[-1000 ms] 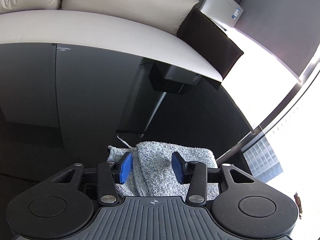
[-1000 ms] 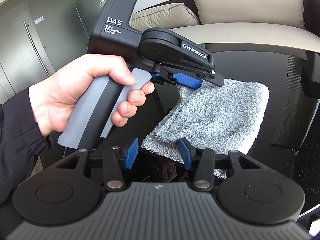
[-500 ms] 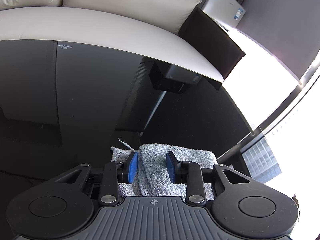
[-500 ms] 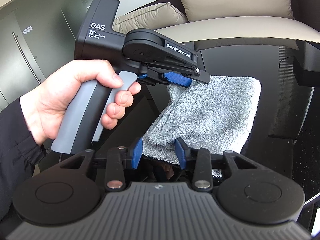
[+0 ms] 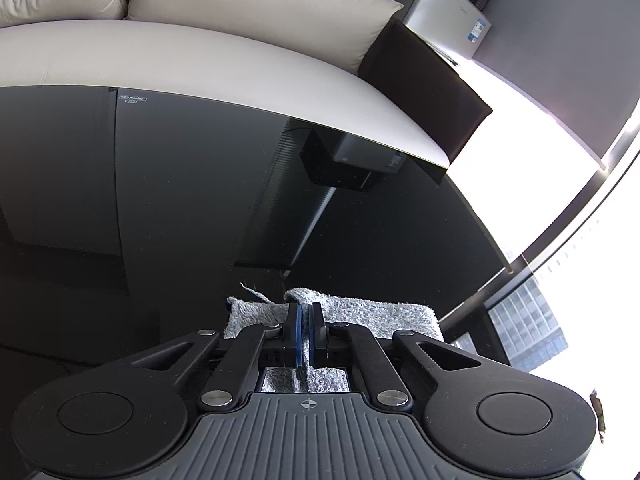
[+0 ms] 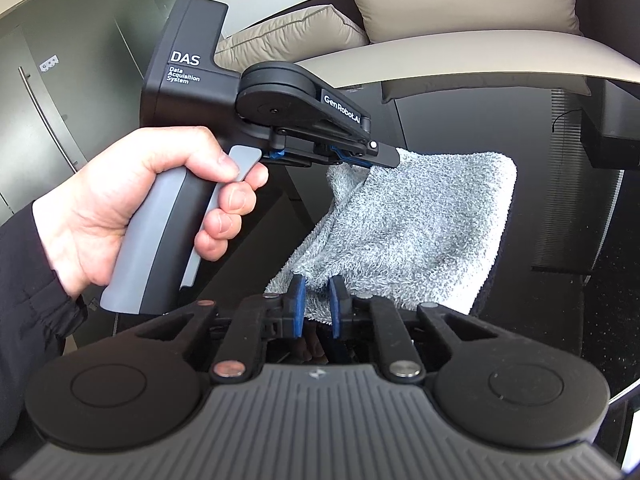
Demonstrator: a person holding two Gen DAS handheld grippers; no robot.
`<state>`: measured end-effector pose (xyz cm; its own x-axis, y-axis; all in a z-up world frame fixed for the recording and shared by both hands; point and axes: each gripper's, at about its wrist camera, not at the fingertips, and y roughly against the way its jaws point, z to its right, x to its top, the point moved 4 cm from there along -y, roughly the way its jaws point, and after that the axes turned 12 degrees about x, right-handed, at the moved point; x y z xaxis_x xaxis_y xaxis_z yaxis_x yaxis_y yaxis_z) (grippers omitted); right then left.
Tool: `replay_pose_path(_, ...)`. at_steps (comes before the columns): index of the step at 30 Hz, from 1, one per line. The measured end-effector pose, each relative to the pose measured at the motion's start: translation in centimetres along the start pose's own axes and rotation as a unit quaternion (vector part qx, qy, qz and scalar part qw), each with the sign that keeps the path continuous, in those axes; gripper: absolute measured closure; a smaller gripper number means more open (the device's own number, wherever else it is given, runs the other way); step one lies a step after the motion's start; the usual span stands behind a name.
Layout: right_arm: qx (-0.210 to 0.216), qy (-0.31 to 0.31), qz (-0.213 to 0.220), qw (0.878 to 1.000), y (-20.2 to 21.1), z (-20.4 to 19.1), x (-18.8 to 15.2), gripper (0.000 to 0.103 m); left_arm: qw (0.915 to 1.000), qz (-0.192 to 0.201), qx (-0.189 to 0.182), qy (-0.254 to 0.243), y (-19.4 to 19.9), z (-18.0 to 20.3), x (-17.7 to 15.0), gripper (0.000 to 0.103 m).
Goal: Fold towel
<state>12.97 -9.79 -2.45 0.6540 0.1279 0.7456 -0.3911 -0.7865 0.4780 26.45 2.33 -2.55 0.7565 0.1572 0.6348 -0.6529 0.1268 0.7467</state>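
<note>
Gripping towel (image 6: 420, 216), left gripper (image 5: 305, 320), fingers (image 5: 294, 330) pinched.

Under my jaws spreads a glossy black glass table (image 5: 168, 200) mirroring the room, its far edge meeting a pale sofa seat (image 5: 200, 64), and the grey terry towel (image 6: 420, 220) rests on it, partly lifted.

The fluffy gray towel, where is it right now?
The towel lies on the black glass table before the sofa, its near corners pinched by the left gripper and right gripper.
</note>
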Motion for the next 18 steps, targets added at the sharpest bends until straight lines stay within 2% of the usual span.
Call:
replay_pose_path(4,0.001,-0.004,0.009,1.000,0.4,0.4,0.1,0.097,0.9999,0.009,-0.004,0.004,0.7,0.0,0.3,0.101)
replay_pose_path(18,0.019,0.005,0.043,0.999,3.0,0.2,1.1,0.098,0.9991,0.042,0.002,-0.008,3.4,0.9,1.4,0.101)
